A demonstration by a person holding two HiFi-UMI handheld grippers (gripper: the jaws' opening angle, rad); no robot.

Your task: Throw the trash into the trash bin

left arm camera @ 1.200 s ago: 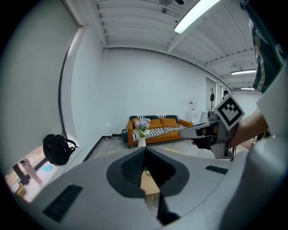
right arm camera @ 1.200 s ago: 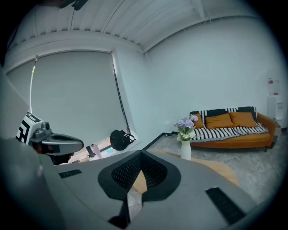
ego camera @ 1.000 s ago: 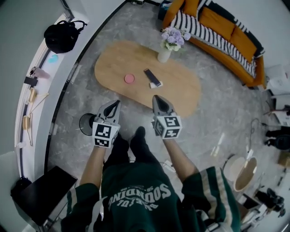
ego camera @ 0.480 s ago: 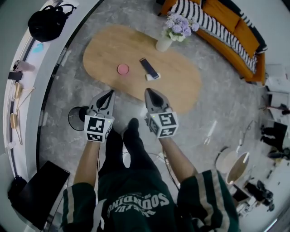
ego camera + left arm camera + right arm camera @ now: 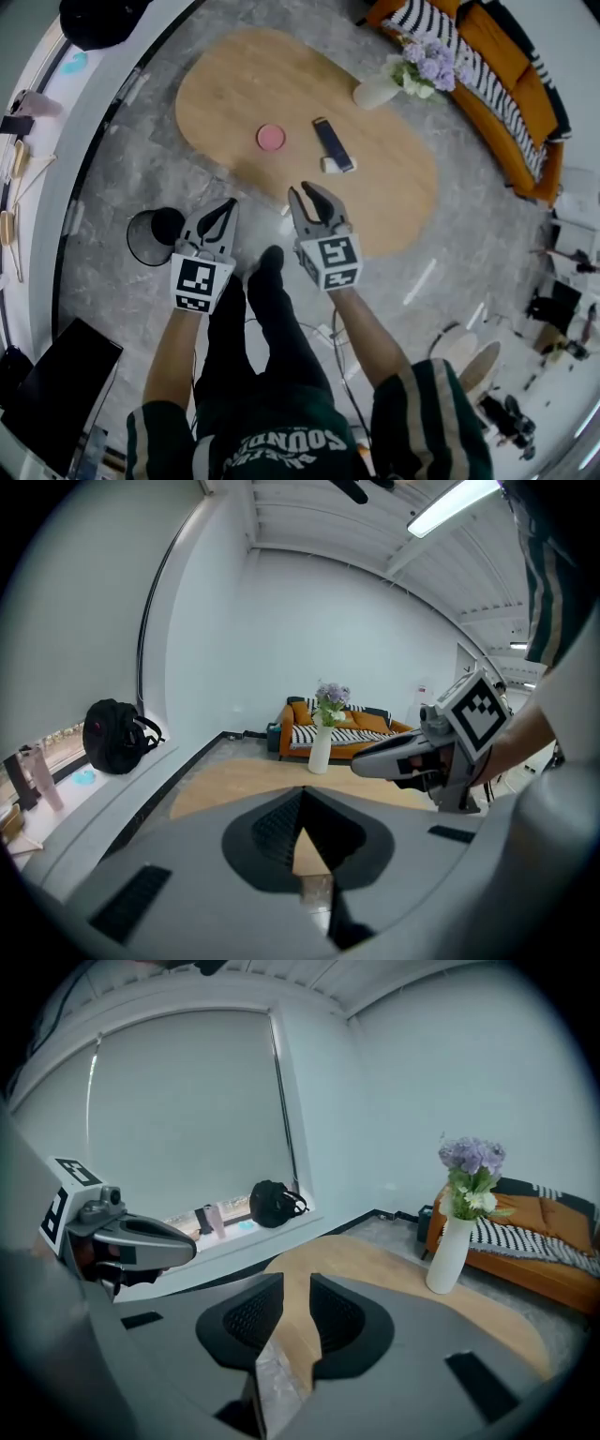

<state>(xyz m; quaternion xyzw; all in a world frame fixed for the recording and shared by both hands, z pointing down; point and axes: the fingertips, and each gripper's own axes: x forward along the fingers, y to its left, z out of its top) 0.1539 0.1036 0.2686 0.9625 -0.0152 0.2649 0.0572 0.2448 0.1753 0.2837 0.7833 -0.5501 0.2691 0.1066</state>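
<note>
Left gripper [image 5: 228, 206]: jaws closed tip to tip with nothing between them; it hangs over the grey floor [image 5: 122, 178], just short of the table's near edge.
Right gripper [image 5: 305, 192]: jaws slightly apart, having just been opening, and empty; in the head view the tips overlap the table's near edge.
Table [image 5: 234, 94]: oval and wooden, its long side facing the person.
Trash [image 5: 330, 165]: a small white piece on the table, touching the near end of a dark handset [image 5: 334, 143]; it lies ahead of the right gripper, inside the edge.
Trash bin [image 5: 155, 234]: black and round, on the floor left of the left gripper; it stands apart from the table's near-left curve.
Vase [image 5: 375, 92]: white, holding purple flowers, near the far edge.
Open floor: bare between the table and the white wall ledge [image 5: 70, 169]; a narrower strip separates the table from the orange sofa [image 5: 506, 75].
</note>
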